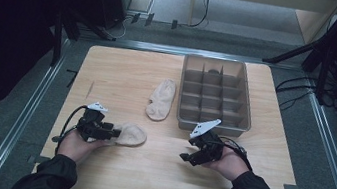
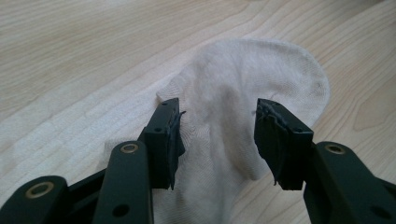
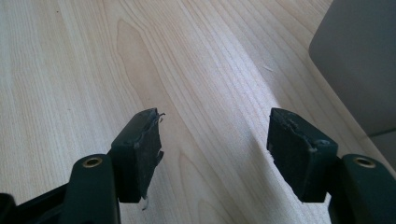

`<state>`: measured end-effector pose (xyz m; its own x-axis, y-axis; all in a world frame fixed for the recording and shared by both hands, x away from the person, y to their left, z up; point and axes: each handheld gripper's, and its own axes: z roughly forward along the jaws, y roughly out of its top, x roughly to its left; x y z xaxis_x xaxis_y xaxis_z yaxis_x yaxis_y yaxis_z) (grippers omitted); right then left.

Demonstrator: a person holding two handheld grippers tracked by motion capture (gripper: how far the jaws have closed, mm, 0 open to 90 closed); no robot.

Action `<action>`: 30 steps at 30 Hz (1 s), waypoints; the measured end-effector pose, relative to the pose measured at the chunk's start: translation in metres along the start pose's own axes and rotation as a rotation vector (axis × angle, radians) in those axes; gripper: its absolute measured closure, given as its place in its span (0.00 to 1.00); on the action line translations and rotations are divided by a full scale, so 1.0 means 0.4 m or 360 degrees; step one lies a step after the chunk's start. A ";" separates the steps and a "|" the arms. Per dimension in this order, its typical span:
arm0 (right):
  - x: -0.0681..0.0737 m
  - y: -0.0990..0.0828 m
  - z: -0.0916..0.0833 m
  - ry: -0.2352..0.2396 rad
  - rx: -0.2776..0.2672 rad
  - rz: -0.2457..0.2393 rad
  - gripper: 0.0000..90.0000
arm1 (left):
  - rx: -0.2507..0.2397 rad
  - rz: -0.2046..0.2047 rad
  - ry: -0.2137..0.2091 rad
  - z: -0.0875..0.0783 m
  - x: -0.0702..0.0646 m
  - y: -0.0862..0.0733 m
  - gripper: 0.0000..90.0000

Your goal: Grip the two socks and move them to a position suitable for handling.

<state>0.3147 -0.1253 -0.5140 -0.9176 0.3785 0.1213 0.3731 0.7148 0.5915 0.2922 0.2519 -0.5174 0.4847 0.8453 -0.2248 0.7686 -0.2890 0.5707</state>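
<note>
Beige socks [image 1: 131, 134], grey tray [image 1: 244, 98], light wood table [image 1: 124, 70].

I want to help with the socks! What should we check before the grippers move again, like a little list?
1. Left gripper let go of the near sock: ok, jaws stand apart, sock lies between them.
2. Right gripper free: ok, open over bare table.
3. Near sock flat: not ok, a ridge is bunched up between the jaws.
4. Second sock reachable: ok, lying alone beside the tray.
5. Tray compartments free: cannot tell, something dark sits in a far one.
</note>
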 end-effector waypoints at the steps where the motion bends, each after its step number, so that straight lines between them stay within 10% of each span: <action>1: 0.000 0.000 0.000 0.0001 0.0000 0.0000 0.39 | -0.0001 0.0010 0.0011 -0.002 -0.001 0.001 0.55; 30: 0.000 -0.001 0.000 0.0002 0.0008 -0.0003 0.39 | -0.0125 -0.0008 0.0003 0.051 -0.018 0.208 0.51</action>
<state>0.3145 -0.1253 -0.5142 -0.9184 0.3765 0.1212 0.3721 0.7183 0.5879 0.3613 0.2126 -0.4843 0.4800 0.8475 -0.2266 0.7360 -0.2484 0.6298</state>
